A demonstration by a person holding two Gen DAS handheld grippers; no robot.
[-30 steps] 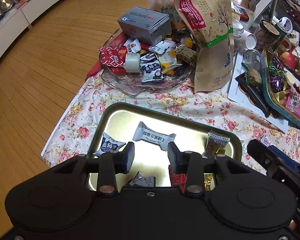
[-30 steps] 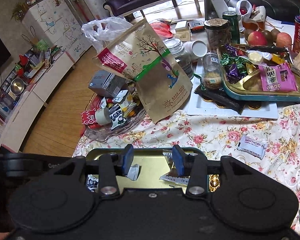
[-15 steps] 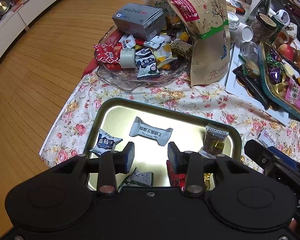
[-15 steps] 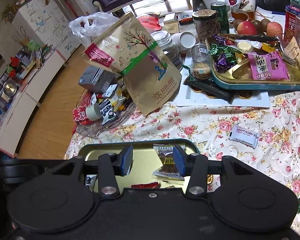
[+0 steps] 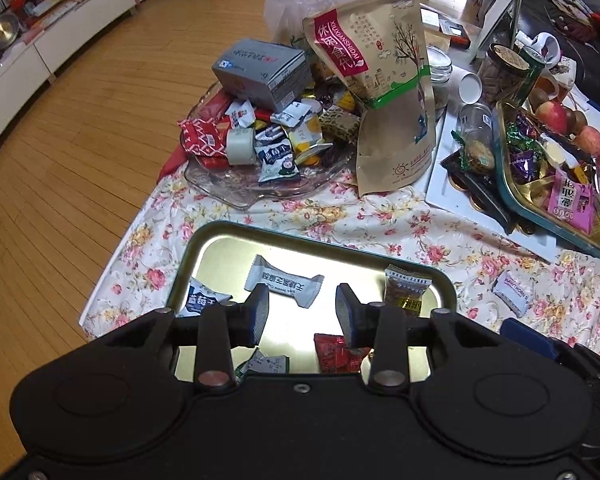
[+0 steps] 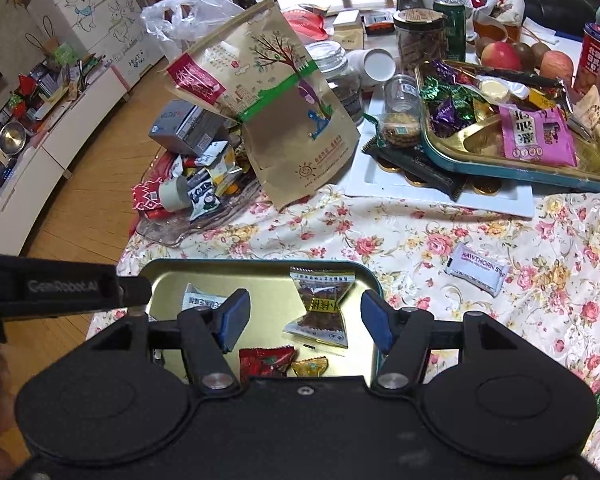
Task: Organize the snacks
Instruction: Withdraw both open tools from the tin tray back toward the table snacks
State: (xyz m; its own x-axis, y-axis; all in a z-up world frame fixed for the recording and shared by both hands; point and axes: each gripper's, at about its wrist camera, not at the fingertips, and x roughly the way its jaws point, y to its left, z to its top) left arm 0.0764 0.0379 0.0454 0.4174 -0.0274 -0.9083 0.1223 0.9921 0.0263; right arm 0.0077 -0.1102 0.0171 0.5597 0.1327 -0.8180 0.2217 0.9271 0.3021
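A gold metal tray (image 5: 220, 236) (image 6: 172, 268) lies on the flowered cloth near the table's front edge. In it are a grey-white snack pack (image 5: 284, 280), a blue-and-white pack (image 5: 200, 300), a brown date pack (image 5: 404, 288) (image 6: 320, 304), a red pack (image 5: 336, 356) (image 6: 264, 360) and a small yellow pack (image 6: 310, 366). My left gripper (image 5: 302, 312) hovers over the tray, open, nothing between its fingers. My right gripper (image 6: 304, 320) hangs over the tray's right part, its jaws opening, the brown pack lying loose below them. A white hawthorn pack (image 6: 476, 268) (image 5: 512, 292) lies on the cloth to the right.
A glass dish (image 5: 220, 192) piled with snacks and a grey box (image 5: 260, 68) stands behind the tray. A tall brown paper bag (image 5: 384, 92) leans beside it. At the right a teal-rimmed tray (image 6: 480, 168) of sweets rests on a white plate, with jars and apples behind.
The right gripper's fingers have spread apart and tipped further over the tray, where the brown pack now lies. The left gripper has drawn back a little, its fingers as before.
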